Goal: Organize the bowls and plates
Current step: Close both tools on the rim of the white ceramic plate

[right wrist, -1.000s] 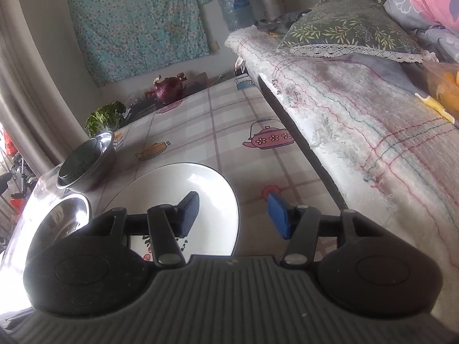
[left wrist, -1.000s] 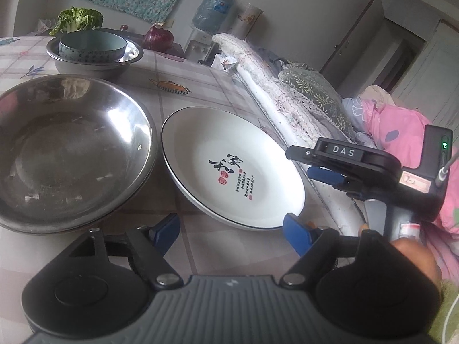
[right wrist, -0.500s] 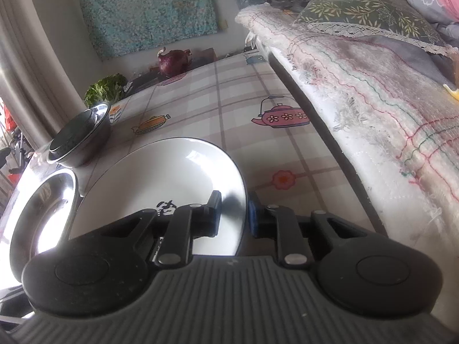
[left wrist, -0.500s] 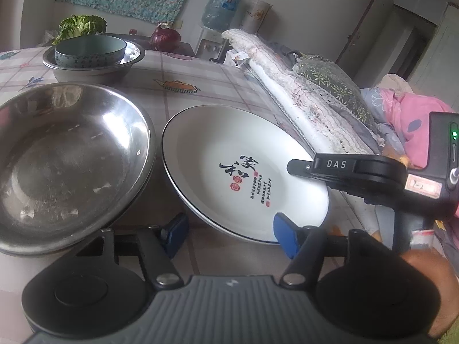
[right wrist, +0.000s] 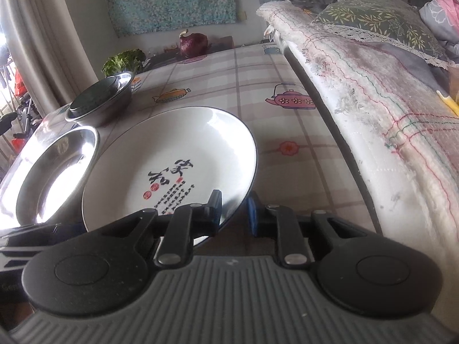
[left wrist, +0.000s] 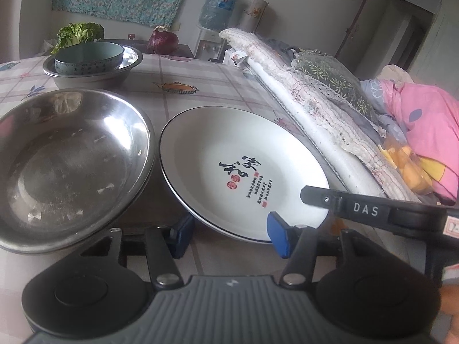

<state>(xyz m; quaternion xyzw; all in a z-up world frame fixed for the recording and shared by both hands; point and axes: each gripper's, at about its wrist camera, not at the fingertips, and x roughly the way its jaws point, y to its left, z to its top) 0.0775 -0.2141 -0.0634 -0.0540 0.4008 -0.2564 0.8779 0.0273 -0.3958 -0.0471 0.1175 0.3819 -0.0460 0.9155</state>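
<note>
A white plate [left wrist: 229,166] with a dark rim and black calligraphy lies on the table; it also shows in the right wrist view [right wrist: 172,166]. My right gripper [right wrist: 233,215] is shut on its near right rim, one pad above and one below, and holds that edge slightly raised. My left gripper [left wrist: 228,235] is open and empty just in front of the plate's near edge. A large steel bowl [left wrist: 66,160] sits to the plate's left. A small teal bowl [left wrist: 89,57] rests inside another steel bowl [left wrist: 91,71] at the back.
The table has a checked cloth [left wrist: 178,86] with teapot prints. A bed with a fringed blanket [right wrist: 373,86] runs close along the table's right edge. A red onion [left wrist: 163,41] and lettuce [left wrist: 79,33] lie at the far end.
My right gripper has moved in and shut on the plate's rim, then lifted that edge a little. My left gripper has drawn closer to the plate's near edge and stays open.
</note>
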